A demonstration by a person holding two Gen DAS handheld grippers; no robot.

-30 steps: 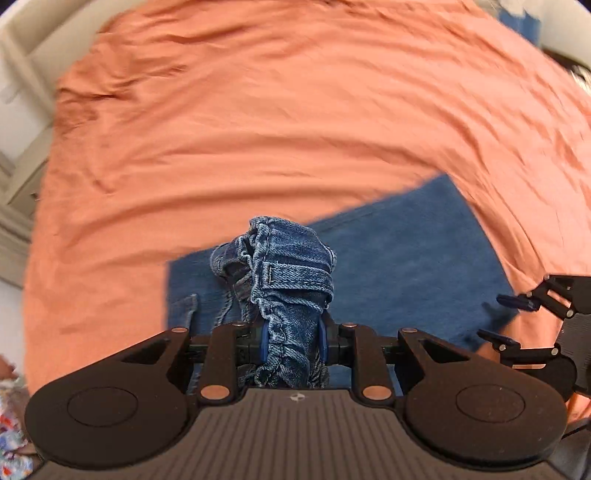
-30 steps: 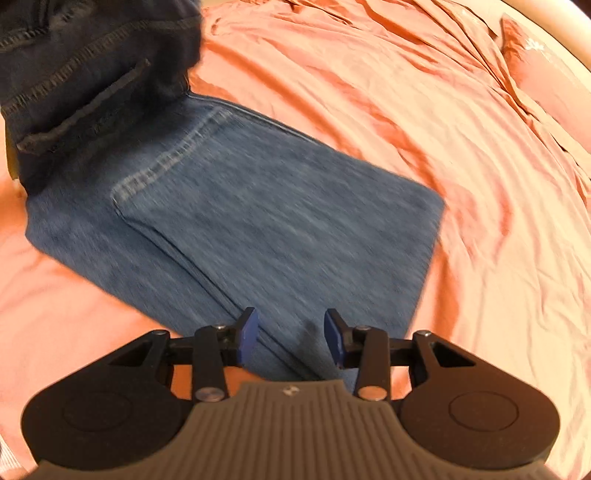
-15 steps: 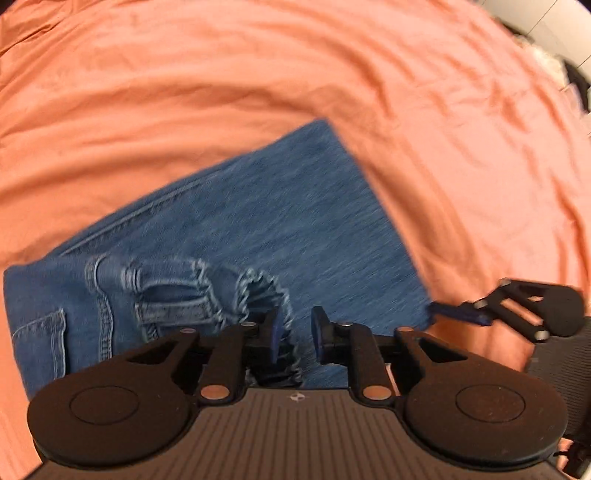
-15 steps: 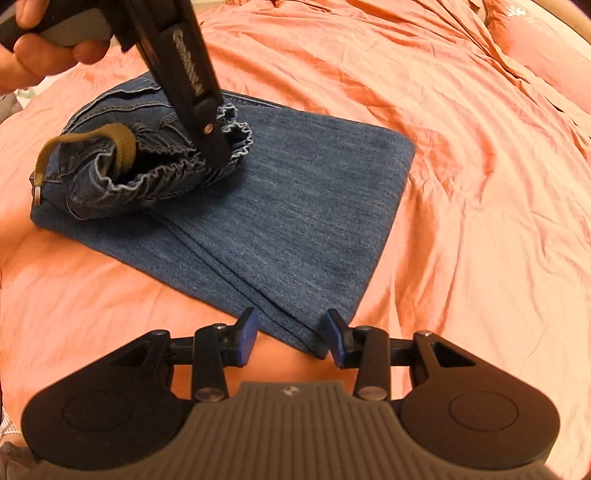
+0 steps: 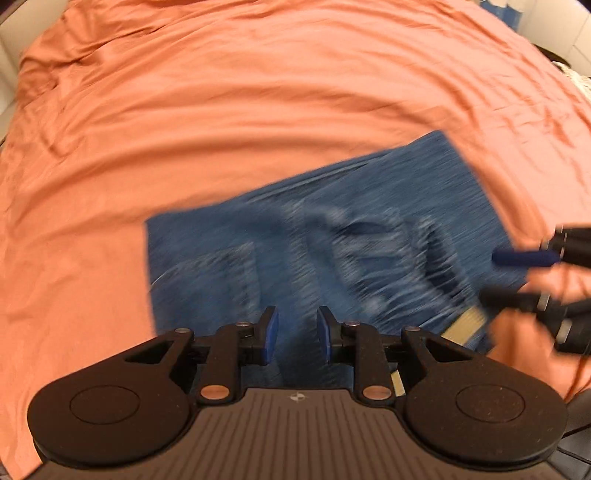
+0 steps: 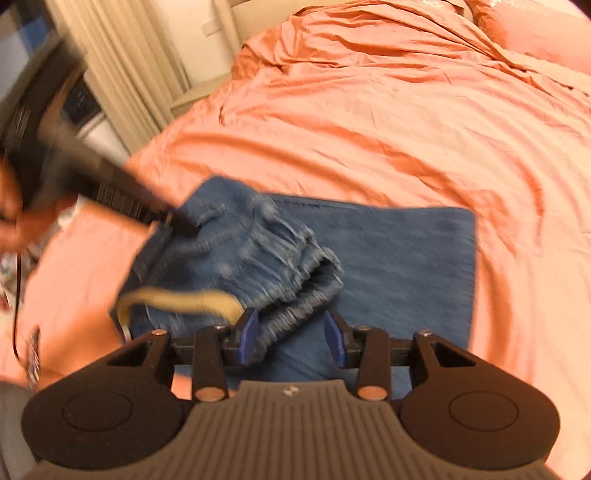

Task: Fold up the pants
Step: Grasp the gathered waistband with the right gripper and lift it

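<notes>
The blue denim pants lie folded on the orange bed sheet, waistband bunched on top with a tan inner band showing. My left gripper is open and empty just above the near edge of the pants. It shows blurred in the right wrist view over the pants' left corner. My right gripper is open, jaws straddling the bunched waistband edge without closing on it. It also shows at the right edge of the left wrist view.
The orange sheet covers the whole bed, with a pillow at the far right. Cream curtains and furniture stand beyond the bed's left edge.
My left gripper let go of the waistband and drew back; the waistband now lies on the folded legs. My right gripper moved in toward the waistband edge.
</notes>
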